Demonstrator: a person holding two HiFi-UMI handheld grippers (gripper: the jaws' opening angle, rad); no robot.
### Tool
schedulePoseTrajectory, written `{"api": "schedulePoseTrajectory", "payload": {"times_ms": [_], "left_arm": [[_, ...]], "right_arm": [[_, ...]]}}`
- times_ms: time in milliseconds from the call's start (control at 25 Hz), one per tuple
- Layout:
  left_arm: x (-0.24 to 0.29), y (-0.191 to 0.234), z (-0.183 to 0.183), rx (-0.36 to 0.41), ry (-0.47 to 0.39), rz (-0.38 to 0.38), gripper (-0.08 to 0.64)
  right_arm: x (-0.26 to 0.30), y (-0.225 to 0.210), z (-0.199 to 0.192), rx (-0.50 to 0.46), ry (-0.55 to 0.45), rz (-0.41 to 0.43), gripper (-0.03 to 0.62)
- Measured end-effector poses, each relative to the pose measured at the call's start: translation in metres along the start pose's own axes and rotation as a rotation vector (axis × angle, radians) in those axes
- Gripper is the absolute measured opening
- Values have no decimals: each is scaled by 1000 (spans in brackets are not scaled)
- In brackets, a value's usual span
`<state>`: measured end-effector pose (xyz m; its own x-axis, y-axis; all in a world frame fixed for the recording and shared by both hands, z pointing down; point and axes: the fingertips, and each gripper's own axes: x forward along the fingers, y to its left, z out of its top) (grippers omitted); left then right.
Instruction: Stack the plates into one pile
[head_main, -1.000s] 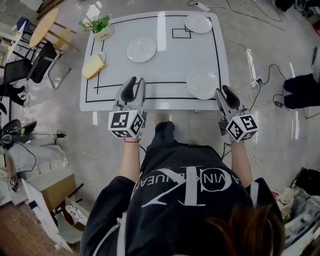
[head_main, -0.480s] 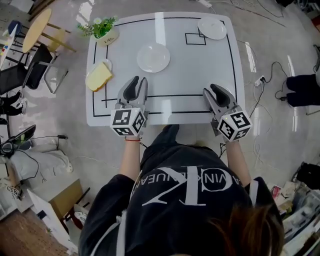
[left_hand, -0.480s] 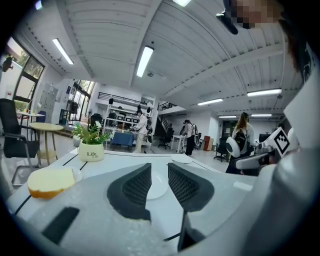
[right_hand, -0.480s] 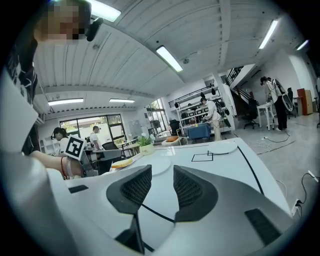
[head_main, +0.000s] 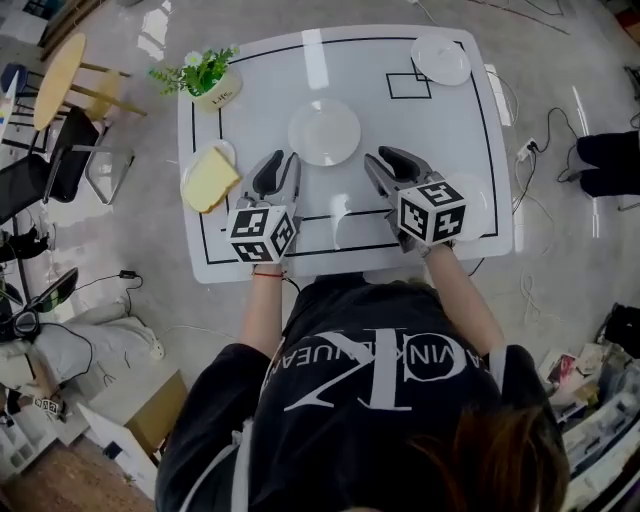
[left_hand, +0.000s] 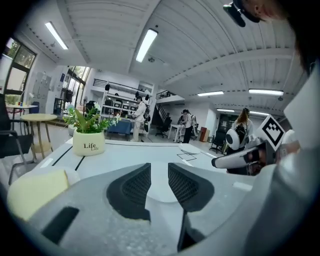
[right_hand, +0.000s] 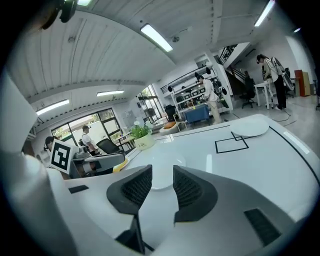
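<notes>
A person leans over a white table with a gripper in each hand, both aimed at the centre plate — by the look of it the approach to a first pick, with no plate yet lifted and no pile begun. The left gripper has its jaws spread a moderate way with nothing between them. The right gripper, angled in from the other side, stands wider, its jaws having just drawn in a little, and is likewise empty. In both gripper views the centre plate lies flat on the table just beyond the jaws, apart from them. A far plate sits at the far right corner beside a taped square, well apart from the centre one. What appears to be a third plate shows only partly, just beside the right gripper. A potted plant and a yellow block occupy the left side. The next move likely calls for one gripper to drop low and take the thin rim between its jaws — a shallow plate on a slick table may slide rather than seat.
</notes>
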<state>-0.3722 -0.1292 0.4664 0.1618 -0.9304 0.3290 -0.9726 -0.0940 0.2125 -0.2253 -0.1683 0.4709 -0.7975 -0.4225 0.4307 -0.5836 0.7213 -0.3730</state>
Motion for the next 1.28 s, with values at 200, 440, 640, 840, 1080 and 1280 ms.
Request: {"api": "schedulePoseTrajectory", "payload": {"times_ms": [200, 440, 640, 840, 1080, 1280], "left_arm": [[31, 24, -17, -41, 130, -19, 138], [66, 48, -36, -70, 292, -9, 170], [76, 49, -44, -108, 344, -32, 184], [86, 47, -53, -93, 382, -45, 186], [94, 42, -59, -77, 449, -34, 195], [96, 38, -58, -125, 432, 13, 241]], "right_arm": [[43, -19, -7, 18, 66, -63, 120], [80, -36, -16, 3, 160, -143, 124], [91, -42, -22, -33, 219, -216, 134], [98, -46, -28, -44, 251, -227, 134], [103, -47, -30, -67, 283, -243, 143], [102, -46, -31, -43, 291, -224, 137]]}}
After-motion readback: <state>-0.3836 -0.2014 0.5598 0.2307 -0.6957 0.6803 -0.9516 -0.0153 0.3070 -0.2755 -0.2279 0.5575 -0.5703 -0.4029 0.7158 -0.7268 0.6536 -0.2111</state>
